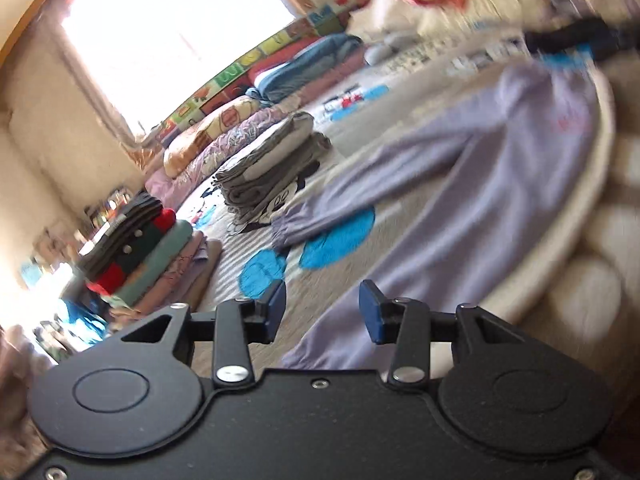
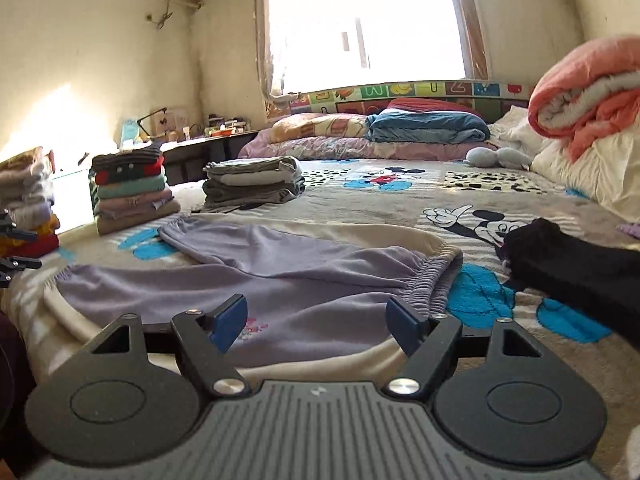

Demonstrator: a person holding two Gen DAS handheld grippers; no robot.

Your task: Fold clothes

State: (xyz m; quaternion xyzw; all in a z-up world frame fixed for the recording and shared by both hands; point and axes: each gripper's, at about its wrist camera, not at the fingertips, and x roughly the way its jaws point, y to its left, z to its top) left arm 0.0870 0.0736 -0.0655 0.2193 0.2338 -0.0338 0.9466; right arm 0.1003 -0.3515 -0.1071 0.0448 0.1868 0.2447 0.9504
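A pair of lavender trousers (image 2: 288, 272) lies spread flat on the Mickey Mouse bed blanket (image 2: 460, 184), its elastic waistband to the right and its two legs running left. In the tilted, blurred left wrist view the trousers (image 1: 460, 184) fill the middle. My left gripper (image 1: 322, 308) is open and empty, just above a trouser leg cuff. My right gripper (image 2: 318, 320) is open and empty, low over the hip area near the waistband. A black garment (image 2: 576, 268) lies to the right of the trousers.
Folded stacks stand on the bed: a colourful pile (image 2: 132, 192), a grey pile (image 2: 252, 184), another pile at the far left (image 2: 28, 196). Pillows and a blue blanket (image 2: 428, 124) lie under the window. An orange and white quilt (image 2: 584, 88) is heaped at the right.
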